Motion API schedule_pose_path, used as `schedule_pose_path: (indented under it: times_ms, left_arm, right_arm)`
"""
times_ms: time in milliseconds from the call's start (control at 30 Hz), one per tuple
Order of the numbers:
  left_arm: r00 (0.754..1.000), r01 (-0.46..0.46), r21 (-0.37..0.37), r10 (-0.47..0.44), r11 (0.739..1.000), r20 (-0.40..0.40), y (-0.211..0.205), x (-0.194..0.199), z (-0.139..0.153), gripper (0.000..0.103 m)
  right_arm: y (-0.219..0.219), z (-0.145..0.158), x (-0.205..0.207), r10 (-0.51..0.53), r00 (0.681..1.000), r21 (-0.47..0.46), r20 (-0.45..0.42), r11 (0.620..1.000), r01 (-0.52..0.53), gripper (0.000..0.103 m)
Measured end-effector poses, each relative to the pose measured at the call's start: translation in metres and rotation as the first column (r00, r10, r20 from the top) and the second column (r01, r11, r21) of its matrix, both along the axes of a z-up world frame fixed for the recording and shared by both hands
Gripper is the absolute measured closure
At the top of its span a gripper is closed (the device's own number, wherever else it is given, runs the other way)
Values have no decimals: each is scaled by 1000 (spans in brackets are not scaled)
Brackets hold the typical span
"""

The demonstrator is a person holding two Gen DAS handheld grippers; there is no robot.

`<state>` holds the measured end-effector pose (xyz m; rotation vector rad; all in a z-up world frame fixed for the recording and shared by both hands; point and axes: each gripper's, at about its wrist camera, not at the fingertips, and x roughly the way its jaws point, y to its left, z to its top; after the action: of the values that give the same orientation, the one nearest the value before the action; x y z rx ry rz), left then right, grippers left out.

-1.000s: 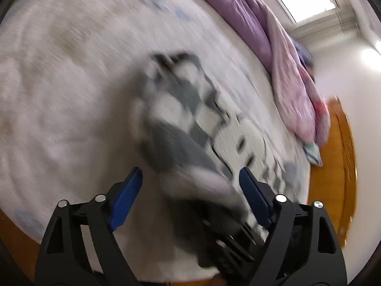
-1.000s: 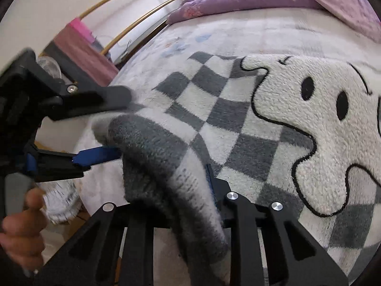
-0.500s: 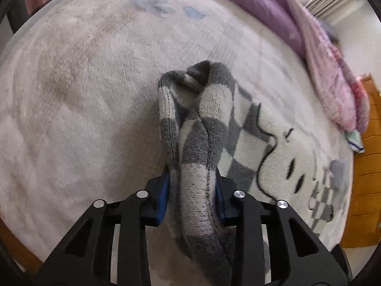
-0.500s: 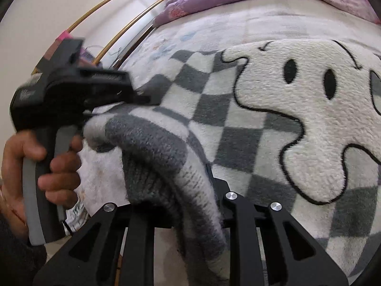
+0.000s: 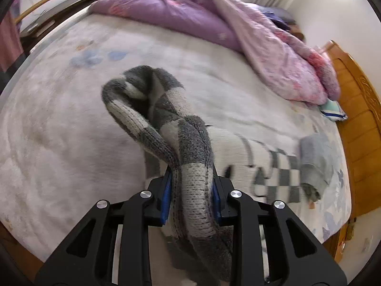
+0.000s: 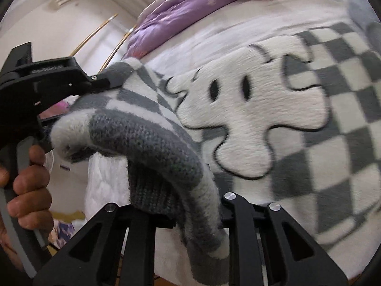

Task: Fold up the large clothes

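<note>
Tightly clenched, the left gripper (image 5: 190, 190) pinches a bunched fold of the checkered sweater (image 6: 273, 119) between its blue pads (image 5: 166, 196); the right gripper (image 6: 197, 205) likewise has its jaws shut on a thick roll of the same knit, apparently a sleeve or hem edge. Both holds sit close together along 1 side of the garment, seemingly so the edge can be lifted and carried over in a single fold. Beyond the jaws, the rest of the sweater lies spread on the white bedspread (image 5: 59, 143), its ghost motif (image 6: 250, 109) facing up. A purple quilt (image 5: 190, 16) is heaped along the far side of the bed, and a wooden footboard (image 5: 357, 124) bounds the right.
</note>
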<state>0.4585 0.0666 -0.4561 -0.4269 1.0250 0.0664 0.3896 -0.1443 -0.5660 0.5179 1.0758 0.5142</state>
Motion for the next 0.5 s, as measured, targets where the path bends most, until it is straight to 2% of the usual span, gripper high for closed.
schedule_pose_path:
  times_ms: [167, 500]
  left_arm:
    - [998, 57, 2, -57, 998, 34, -64, 16, 21, 76]
    - [989, 146, 41, -147, 988, 23, -180, 48, 22, 76]
  right_arm:
    - [-43, 5, -1, -81, 996, 73, -41, 994, 84, 87]
    - [-118, -1, -1, -160, 982, 151, -96, 973, 173, 87]
